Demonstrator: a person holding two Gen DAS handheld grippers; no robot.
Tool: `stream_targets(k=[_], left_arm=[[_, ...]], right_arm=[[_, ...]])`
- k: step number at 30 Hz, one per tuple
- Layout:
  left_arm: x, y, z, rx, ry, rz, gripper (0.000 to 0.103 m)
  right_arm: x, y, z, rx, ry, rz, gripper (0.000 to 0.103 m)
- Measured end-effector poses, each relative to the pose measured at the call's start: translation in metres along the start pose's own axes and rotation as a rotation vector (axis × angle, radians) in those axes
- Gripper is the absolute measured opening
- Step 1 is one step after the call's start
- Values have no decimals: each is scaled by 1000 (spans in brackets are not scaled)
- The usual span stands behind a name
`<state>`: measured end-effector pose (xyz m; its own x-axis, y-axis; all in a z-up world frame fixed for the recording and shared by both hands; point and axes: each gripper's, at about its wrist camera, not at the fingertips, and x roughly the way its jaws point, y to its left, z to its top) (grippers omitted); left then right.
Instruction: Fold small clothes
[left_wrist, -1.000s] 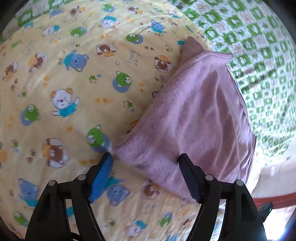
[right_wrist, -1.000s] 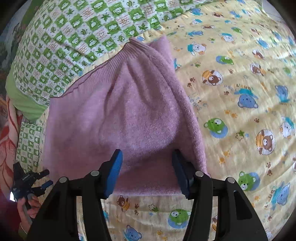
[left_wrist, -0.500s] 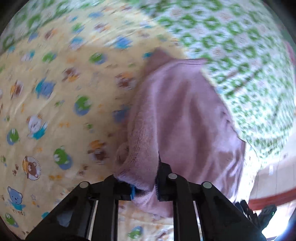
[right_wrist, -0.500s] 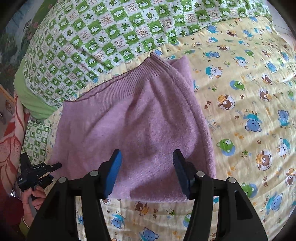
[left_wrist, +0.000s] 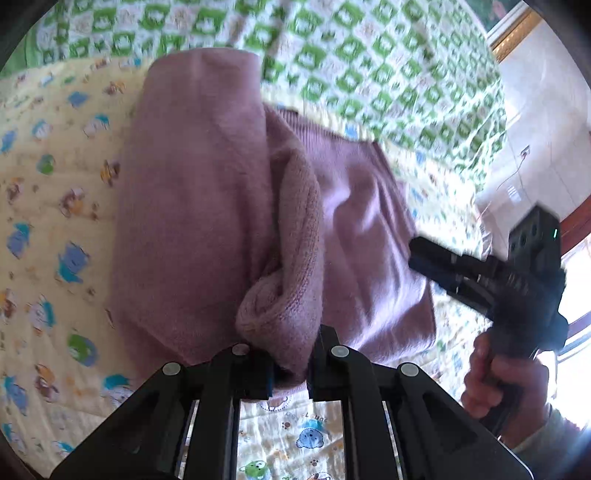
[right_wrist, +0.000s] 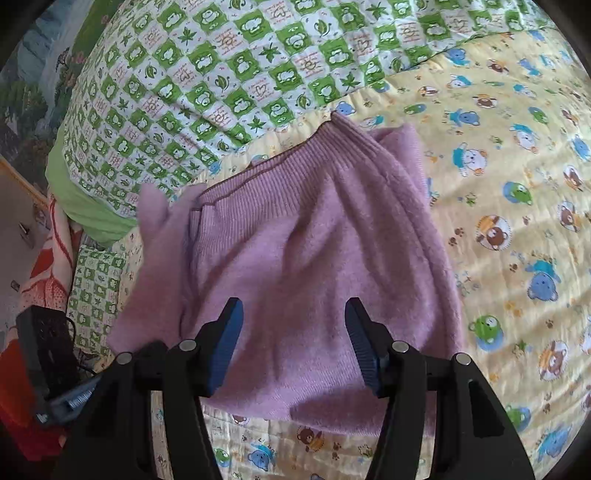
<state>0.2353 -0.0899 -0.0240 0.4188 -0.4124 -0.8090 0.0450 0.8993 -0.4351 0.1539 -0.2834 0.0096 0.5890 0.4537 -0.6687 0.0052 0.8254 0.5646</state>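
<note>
While my left gripper (left_wrist: 290, 373) pinches a bunched fold of the fuzzy mauve knit garment (left_wrist: 207, 221) lifted over its flat half, my right gripper (right_wrist: 291, 347) hovers spread wide above it, gripping nothing; garment lies on the yellow bear-print quilt (right_wrist: 517, 192) beside the green-checked blanket (right_wrist: 221, 66)

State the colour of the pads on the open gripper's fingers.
Blue pads on the right gripper, clearest in the right wrist view.

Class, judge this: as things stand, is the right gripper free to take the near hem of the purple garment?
Probably yes. The right gripper is open just above the purple garment, and nothing lies between its jaws and the hem.
</note>
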Motion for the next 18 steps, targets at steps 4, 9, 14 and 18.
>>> stream_targets(k=[4, 9, 14, 18], left_arm=[[9, 4, 0, -3, 11, 1, 10], [11, 10, -3, -7, 19, 0, 10], [12, 11, -2, -29, 18, -3, 10], [11, 15, -3, -30, 18, -1, 10]], right_arm=[[31, 5, 15, -8, 67, 54, 59], [75, 29, 34, -25, 119, 170, 63], [128, 61, 60, -56, 174, 258, 67], [156, 87, 77, -77, 192, 307, 67]])
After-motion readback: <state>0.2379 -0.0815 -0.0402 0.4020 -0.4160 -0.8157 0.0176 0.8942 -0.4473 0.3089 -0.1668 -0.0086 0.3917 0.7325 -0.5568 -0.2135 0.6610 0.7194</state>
